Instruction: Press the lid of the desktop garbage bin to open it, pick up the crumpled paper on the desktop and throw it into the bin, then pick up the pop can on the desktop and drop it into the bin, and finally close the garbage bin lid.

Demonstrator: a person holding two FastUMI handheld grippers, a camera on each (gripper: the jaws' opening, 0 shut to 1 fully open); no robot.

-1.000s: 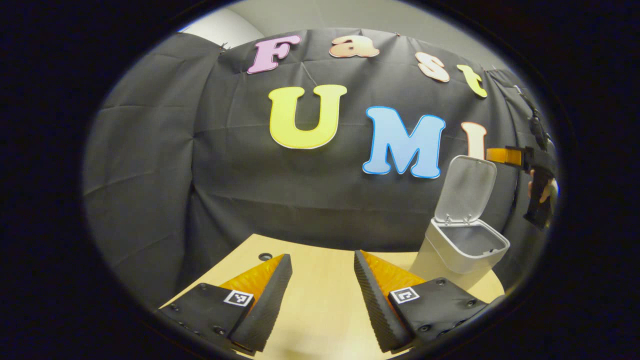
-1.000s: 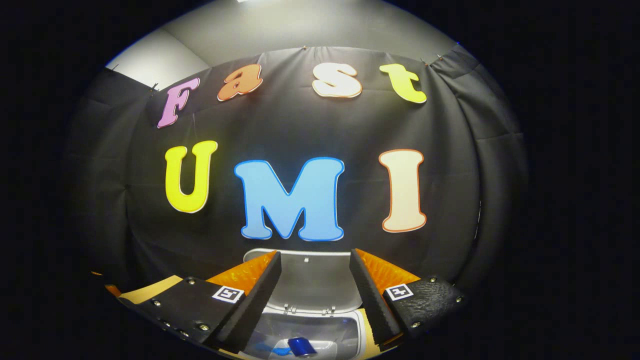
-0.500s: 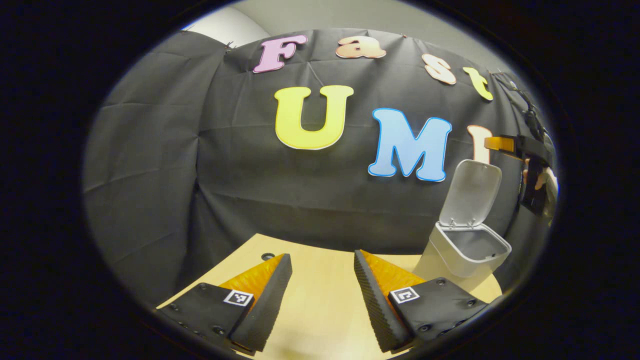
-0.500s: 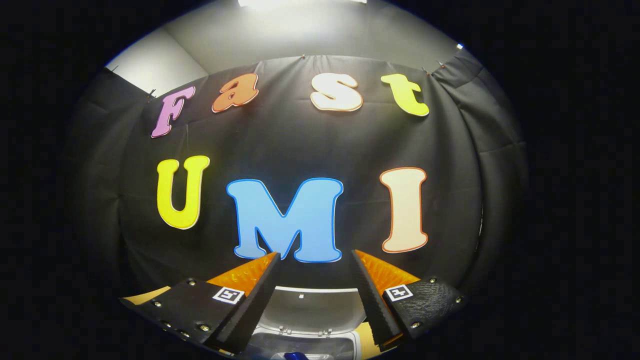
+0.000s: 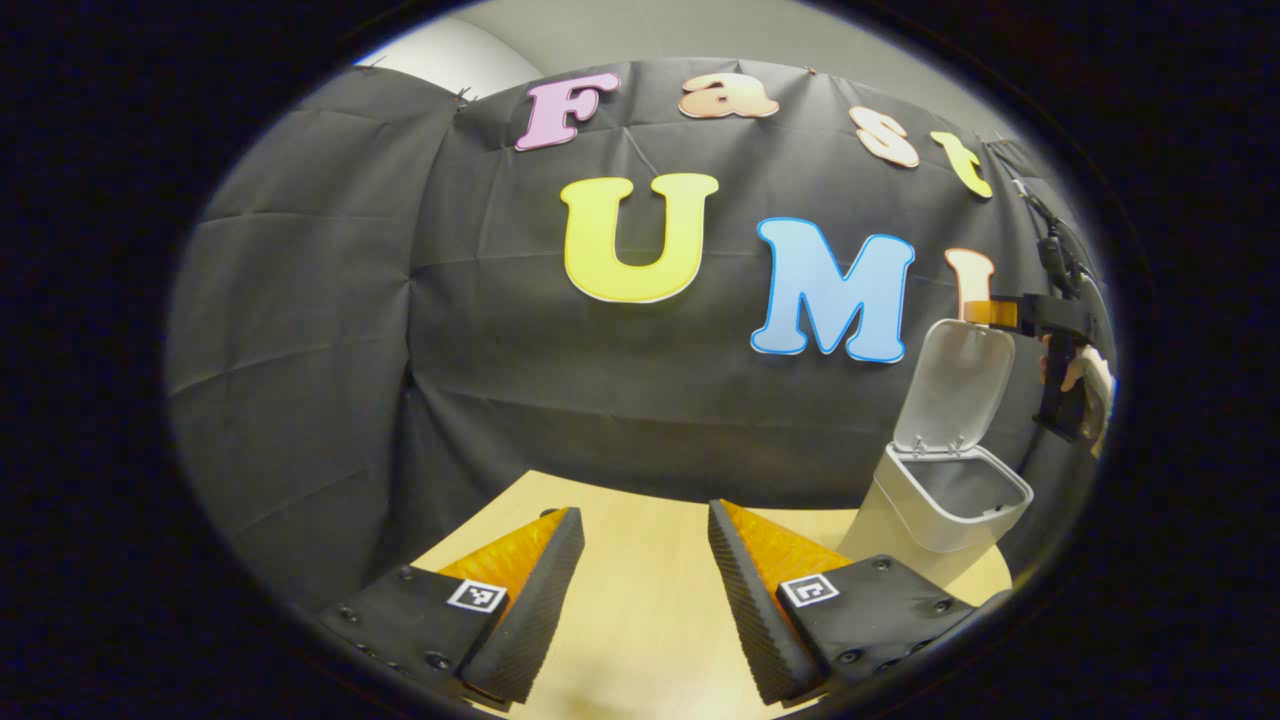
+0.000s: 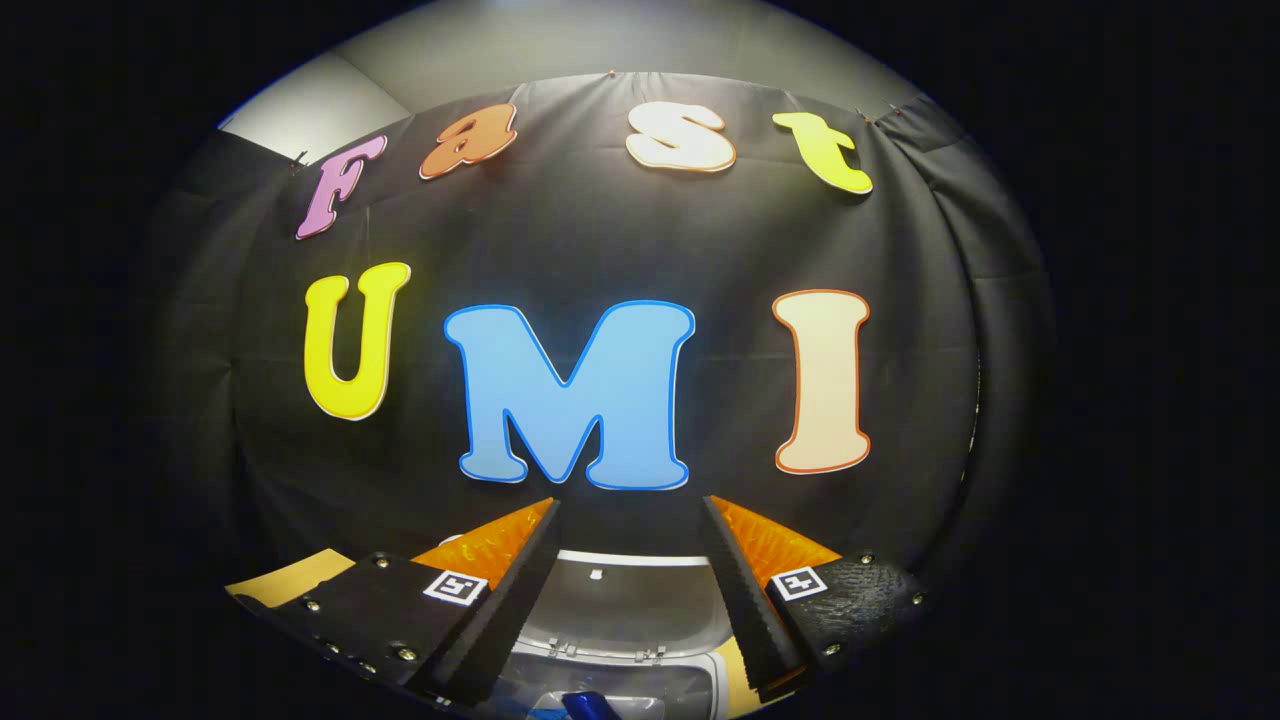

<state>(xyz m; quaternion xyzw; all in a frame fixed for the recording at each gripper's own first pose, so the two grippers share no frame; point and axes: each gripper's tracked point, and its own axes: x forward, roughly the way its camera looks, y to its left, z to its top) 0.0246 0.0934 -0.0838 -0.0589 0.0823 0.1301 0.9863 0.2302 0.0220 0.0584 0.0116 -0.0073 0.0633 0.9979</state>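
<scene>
On my left gripper view, the left gripper point(image 5: 640, 560) sits low over the wooden table point(image 5: 640, 620), its jaws spread wide with nothing between them. Farther off to the right on that table stands the grey garbage bin point(image 5: 945, 500), its lid point(image 5: 955, 385) swung up and standing open. Just beyond the lid's top edge I see the right gripper point(image 5: 985, 312), held by a hand point(image 5: 1085, 375), near the lid; I cannot tell if it touches.

On my right gripper view, the right gripper point(image 6: 630, 545) is also wide apart and empty. Directly below and between its fingers lies the raised lid point(image 6: 625, 600), and under that the bin's mouth, where a blue pop can point(image 6: 585, 706) shows at the bottom edge, inside the bin. I cannot make out the crumpled paper.
</scene>
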